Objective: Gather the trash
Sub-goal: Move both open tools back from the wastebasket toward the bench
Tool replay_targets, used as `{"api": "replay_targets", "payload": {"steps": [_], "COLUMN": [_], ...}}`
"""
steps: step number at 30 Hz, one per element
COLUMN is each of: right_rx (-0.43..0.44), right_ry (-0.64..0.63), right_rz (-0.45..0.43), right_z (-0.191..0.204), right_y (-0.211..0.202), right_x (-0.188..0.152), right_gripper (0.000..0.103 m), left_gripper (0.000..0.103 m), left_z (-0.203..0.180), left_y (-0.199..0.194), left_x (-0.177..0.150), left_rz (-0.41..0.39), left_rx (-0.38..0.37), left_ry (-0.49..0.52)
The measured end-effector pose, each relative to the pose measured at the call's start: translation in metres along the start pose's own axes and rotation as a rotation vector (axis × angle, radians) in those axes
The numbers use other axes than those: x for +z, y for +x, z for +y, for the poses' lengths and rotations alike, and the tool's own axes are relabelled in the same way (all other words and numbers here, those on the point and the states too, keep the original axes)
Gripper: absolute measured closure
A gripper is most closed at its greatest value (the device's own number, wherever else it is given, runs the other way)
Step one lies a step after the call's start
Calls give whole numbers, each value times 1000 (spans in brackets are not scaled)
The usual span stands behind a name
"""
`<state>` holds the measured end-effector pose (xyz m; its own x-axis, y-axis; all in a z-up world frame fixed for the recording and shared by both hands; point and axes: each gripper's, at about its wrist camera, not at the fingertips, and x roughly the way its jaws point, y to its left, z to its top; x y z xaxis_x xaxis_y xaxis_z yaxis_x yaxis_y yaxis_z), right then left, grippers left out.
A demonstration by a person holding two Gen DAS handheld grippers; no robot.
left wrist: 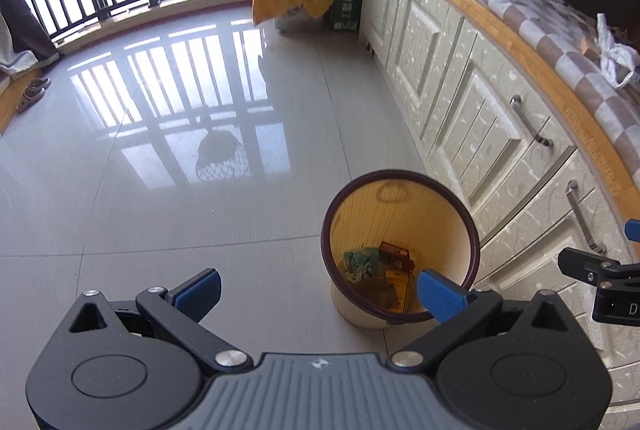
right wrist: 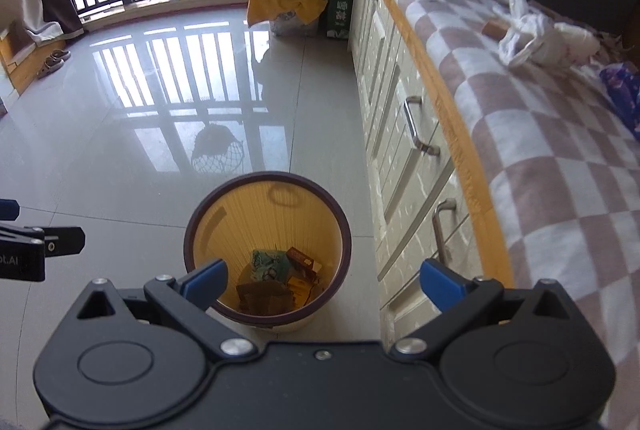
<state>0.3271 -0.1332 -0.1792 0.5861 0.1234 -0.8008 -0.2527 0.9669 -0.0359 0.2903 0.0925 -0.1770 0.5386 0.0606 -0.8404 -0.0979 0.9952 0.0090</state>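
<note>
The crumpled white plastic bag (right wrist: 532,34) lies on the checked blanket (right wrist: 540,150) atop the cabinet, up and right of both tongs, nearer the right gripper (right wrist: 324,282). Both it and the left gripper (left wrist: 320,292) gape wide and empty above the wastebasket (right wrist: 268,180), which already holds wrappers.

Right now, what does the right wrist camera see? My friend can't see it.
The open right gripper hangs over a round trash bin on the floor, with boxes and wrappers inside. Cabinets and a checkered blanket are on the right.
</note>
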Motion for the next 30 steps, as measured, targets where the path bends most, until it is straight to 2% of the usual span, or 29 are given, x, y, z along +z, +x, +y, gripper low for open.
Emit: {"api": "replay_targets", "payload": {"steps": [6,13,23,30], "right_rx": [-12,-48,-134,-236], "right_ry": [-4,29,105,176], "right_rz": [-72,-157,-262,-338], "right_z": [-9,-39,-108,-171], "right_y": [-36,-74,-120,-143], "right_x": [6,9,-1,-20], "right_gripper": [0,0,0,0], "left_gripper": [0,0,0,0], "left_z": [-11,-30,-89,-139], "left_y": [-33,-72,-98,-102], "left_x": [4,16,27,31], "left_rz": [-80,-195,-330,-403], "left_rx": [5,-7,-48,-94], "left_ry": [10,24,50,58]}}
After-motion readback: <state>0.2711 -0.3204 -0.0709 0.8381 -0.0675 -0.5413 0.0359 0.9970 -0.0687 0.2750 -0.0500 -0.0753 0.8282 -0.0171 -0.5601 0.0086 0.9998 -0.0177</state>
